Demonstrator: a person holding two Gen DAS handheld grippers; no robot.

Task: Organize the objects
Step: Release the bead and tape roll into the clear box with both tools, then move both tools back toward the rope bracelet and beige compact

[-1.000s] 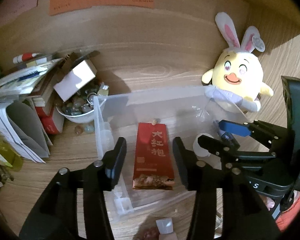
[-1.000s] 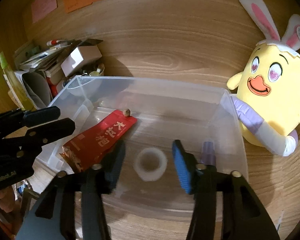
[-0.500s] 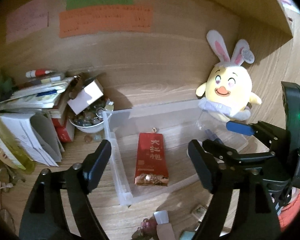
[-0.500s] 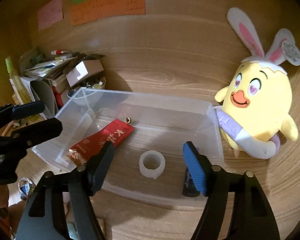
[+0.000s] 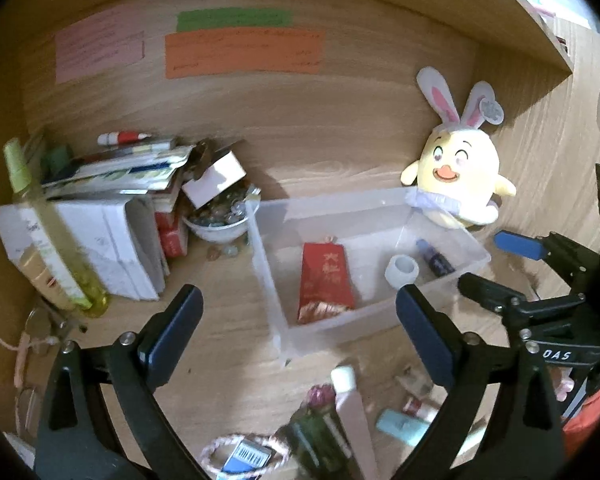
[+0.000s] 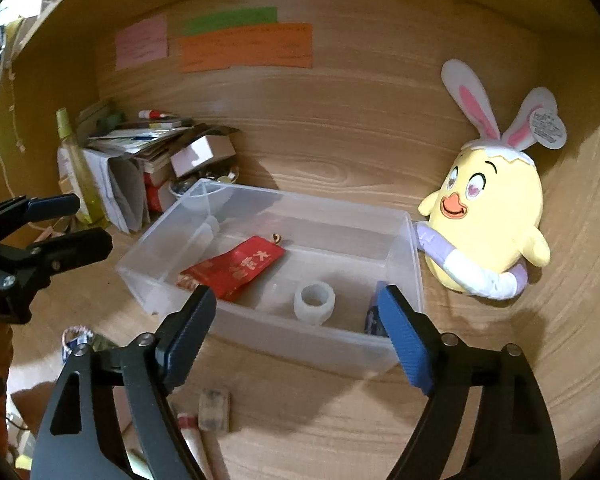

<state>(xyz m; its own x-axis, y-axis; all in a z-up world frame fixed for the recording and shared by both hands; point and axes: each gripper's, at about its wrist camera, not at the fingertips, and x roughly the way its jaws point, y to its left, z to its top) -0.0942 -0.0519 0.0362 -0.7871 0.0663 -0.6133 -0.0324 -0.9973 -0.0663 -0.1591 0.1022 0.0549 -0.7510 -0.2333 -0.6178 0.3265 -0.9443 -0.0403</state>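
Observation:
A clear plastic bin point(image 5: 268, 280) point(image 6: 300, 344) sits on the wooden desk. Inside lie a red packet point(image 5: 325, 280) point(image 6: 236, 268), a white tape roll point(image 5: 401, 269) point(image 6: 314, 302) and a small dark blue tube point(image 5: 436, 258) point(image 6: 374, 316). My left gripper point(image 5: 298, 332) is open and empty, pulled back in front of the bin. My right gripper point(image 6: 296, 332) is open and empty, just before the bin's near wall. Loose small items point(image 5: 348, 412) lie on the desk near me, among them a white tube and a light blue item point(image 5: 400, 424).
A yellow bunny-eared plush point(image 5: 456, 178) point(image 6: 488, 220) leans at the bin's right end. A stack of books and papers point(image 5: 100, 208), a green bottle point(image 5: 48, 224) and a bowl of stones point(image 5: 216, 220) crowd the left. Coloured notes point(image 5: 244, 52) hang on the back wall.
Both grippers have drawn back and up from the bin and opened wider. The red packet, tape roll and tube stay in the bin.

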